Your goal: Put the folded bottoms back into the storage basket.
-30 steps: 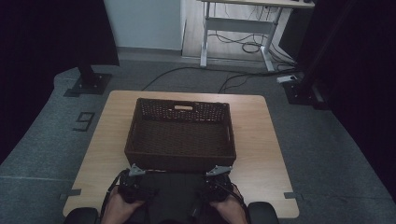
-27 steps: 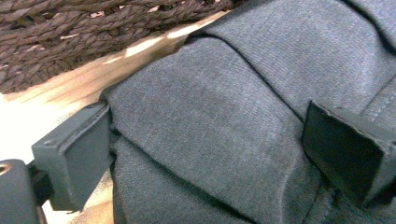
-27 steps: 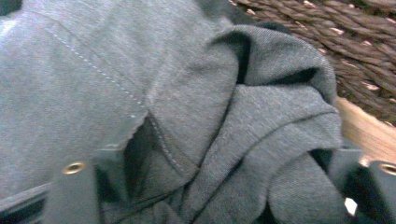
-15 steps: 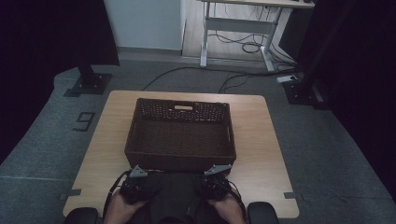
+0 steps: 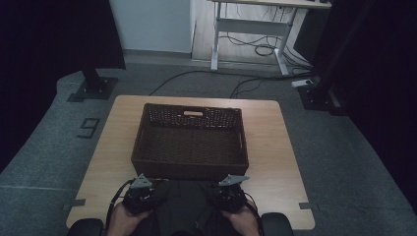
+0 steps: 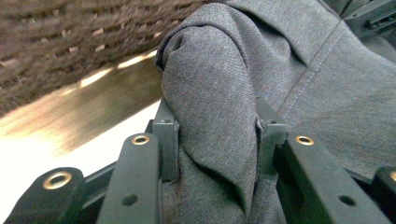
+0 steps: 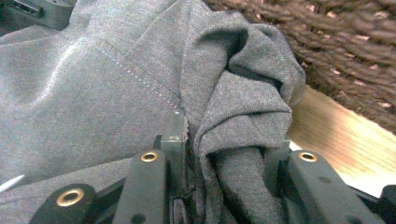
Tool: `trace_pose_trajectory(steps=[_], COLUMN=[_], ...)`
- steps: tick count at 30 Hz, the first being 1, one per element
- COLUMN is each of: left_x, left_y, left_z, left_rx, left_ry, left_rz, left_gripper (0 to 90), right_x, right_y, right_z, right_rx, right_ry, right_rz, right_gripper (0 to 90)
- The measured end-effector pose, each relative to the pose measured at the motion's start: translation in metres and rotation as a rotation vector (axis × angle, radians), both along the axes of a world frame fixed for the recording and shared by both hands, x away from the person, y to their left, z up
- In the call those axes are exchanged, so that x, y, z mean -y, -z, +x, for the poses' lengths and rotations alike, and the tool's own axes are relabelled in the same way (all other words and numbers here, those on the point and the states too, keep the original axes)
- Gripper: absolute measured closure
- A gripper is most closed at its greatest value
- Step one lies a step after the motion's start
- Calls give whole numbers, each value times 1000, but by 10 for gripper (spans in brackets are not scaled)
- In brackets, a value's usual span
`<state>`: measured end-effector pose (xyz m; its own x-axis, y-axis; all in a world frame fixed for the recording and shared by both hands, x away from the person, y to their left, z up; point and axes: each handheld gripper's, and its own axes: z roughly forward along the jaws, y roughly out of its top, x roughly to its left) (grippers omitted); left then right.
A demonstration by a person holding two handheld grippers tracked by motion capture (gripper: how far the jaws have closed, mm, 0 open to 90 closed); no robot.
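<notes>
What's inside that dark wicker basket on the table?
The wicker basket looks empty: only its woven floor shows. The near wall hides a strip of floor behind it. The grey cloth lies outside.

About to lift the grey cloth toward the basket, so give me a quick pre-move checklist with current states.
1. Left gripper pinching cloth: ok, a fold is pressed between the jaws, which have just been closing.
2. Right gripper pinching cloth: ok, bunched fold clamped, jaws just been closing.
3. Basket upright on table: ok.
4. Basket interior free: ok.
5. Cloth clear of basket's near wall: cannot tell.
</notes>
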<state>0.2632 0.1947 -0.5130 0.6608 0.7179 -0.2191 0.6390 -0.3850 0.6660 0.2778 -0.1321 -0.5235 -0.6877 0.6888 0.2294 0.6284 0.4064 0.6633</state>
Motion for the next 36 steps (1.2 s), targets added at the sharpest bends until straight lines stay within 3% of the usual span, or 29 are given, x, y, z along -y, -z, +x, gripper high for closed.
trace_pose_trajectory(steps=[5,10,21,28,36], left_x=[-2,0,-2,-3,-4], left_y=[-16,-26,-58,-73,-93], left_z=[-5,-10,-13,-11,-7], left_rx=[31,74,146,160,189], left_ry=[11,12,26,38,50], left_rz=[-23,-23,-37,-59,-52], left_gripper=[619,617,617,618,618], right_x=[5,8,16,19,20], right_y=[-12,-24,-62,-82,-99], right_z=[-5,-8,-10,-8,-6], right_rx=[23,45,116,144,158], right_ry=[4,-8,-33,-41,-50], right_rz=[35,41,89,113,126], right_gripper=[633,633,635,635,636])
